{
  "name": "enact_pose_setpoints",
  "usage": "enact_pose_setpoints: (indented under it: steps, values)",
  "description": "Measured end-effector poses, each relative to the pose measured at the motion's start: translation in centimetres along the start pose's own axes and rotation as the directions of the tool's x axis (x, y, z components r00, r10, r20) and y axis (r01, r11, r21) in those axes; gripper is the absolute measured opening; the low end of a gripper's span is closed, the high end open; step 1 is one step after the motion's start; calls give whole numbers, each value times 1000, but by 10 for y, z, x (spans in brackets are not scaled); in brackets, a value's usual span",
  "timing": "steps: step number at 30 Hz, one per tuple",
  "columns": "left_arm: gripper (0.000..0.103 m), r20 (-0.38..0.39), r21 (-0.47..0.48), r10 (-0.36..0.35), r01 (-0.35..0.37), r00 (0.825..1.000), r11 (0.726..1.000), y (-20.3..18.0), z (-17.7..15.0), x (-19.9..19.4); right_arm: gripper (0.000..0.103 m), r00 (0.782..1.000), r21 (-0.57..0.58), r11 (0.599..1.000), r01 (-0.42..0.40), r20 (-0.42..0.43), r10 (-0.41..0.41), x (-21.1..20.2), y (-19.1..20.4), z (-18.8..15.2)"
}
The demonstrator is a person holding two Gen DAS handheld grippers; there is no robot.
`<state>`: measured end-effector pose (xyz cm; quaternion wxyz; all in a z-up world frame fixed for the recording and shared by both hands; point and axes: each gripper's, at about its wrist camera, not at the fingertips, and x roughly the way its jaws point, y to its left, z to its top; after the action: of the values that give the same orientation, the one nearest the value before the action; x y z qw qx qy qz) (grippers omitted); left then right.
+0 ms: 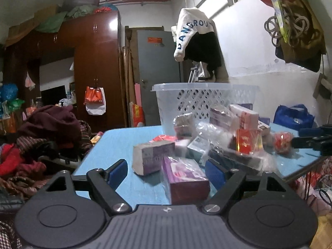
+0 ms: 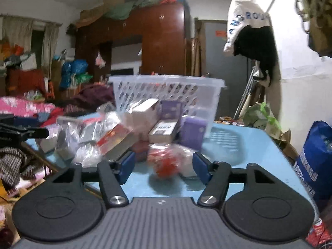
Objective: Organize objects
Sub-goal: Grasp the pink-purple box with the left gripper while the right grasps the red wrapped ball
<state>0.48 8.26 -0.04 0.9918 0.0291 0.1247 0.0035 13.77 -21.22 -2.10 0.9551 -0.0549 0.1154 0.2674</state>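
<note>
Two hand-held grippers face a pile of small boxes and plastic-wrapped packets on a blue table (image 1: 116,145). The left gripper (image 1: 166,174) has its jaws spread wide, a purple box (image 1: 184,178) lying between its blue pads, unpressed. The right gripper (image 2: 164,166) stands partly open around a red wrapped packet (image 2: 166,161), gripping nothing. A white lattice basket (image 1: 199,101) stands behind the pile

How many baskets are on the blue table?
1: the clear plastic basket stands at the far edge of the blue table, behind the pile of boxes.
</note>
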Motion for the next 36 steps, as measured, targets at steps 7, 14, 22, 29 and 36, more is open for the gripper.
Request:
enact_pose_setpoints:
  steps: [7,14,22,29,36]
  values:
    - [85,-4,6,20,-20,1000,1000,0,-13,7,50,999,12,1000,-1,-45,1,22,0,-5]
    - [79,-8,45,35,-35,999,998,-9,-19,15,47,999,6,1000,-13,-41,14,17,1,-9]
    - [55,27,9,42,-42,999,999,-3,-19,8,47,999,20,999,-30,-17,31,9,1,-5]
    - [55,65,-21,44,-42,997,999,2,-13,2,47,999,19,999,-41,24,41,1,0,-1]
    - [55,90,-34,38,-35,995,999,4,-8,-1,47,997,62,996,-61,54,58,-8,-11,6]
